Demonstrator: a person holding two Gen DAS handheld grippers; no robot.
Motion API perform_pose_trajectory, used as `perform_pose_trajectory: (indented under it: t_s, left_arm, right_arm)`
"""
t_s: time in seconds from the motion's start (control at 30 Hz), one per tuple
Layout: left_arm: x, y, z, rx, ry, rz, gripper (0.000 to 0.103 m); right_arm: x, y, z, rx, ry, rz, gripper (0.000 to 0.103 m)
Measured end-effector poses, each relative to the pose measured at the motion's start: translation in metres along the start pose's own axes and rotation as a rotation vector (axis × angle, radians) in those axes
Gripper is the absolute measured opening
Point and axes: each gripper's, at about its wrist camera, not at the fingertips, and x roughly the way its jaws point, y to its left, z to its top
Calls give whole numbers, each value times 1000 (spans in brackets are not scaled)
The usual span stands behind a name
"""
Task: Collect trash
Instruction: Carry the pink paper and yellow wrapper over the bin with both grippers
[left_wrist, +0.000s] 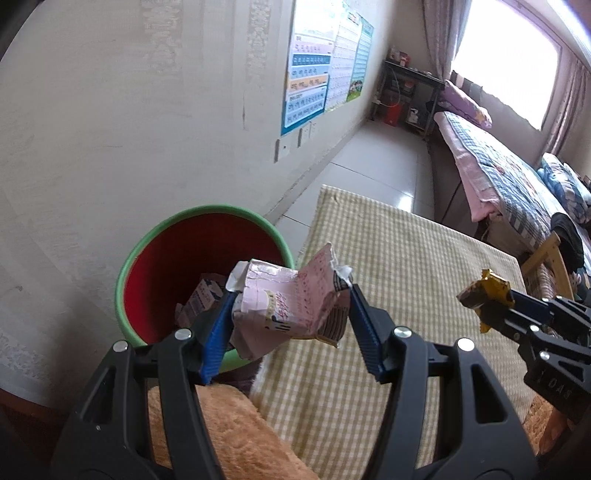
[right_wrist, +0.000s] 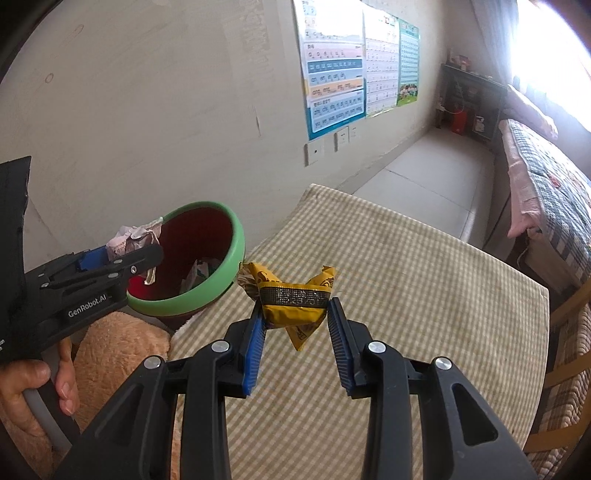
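Observation:
My left gripper (left_wrist: 291, 295) is shut on a crumpled pink carton (left_wrist: 288, 302) and holds it over the near rim of a red bin with a green rim (left_wrist: 207, 212); it also shows in the right wrist view (right_wrist: 122, 254), with the carton (right_wrist: 129, 238) at the bin's left edge. The bin (right_wrist: 236, 243) holds several pieces of trash (left_wrist: 201, 299). My right gripper (right_wrist: 295, 306) is shut on a crumpled yellow wrapper (right_wrist: 291, 299) above the checked table (right_wrist: 406, 295), right of the bin. It also shows in the left wrist view (left_wrist: 491, 299).
The table (left_wrist: 406, 277) carries a yellow checked cloth. An orange plush cushion (left_wrist: 229, 435) lies below the bin. A wall with posters (right_wrist: 332, 66) stands behind. A bed (left_wrist: 509, 173) and a wooden chair (left_wrist: 550, 258) are at the right.

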Motion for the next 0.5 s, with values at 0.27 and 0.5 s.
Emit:
perform_pose_trajectory:
  t_s: [0.27, 0.5]
  left_arm:
    - [2, 19, -4, -42, 14, 28, 57]
    - [-1, 27, -3, -49, 6, 56, 57]
  right_arm:
    - [5, 10, 3, -33, 9, 10, 34]
    - [7, 15, 9, -47, 7, 25, 34]
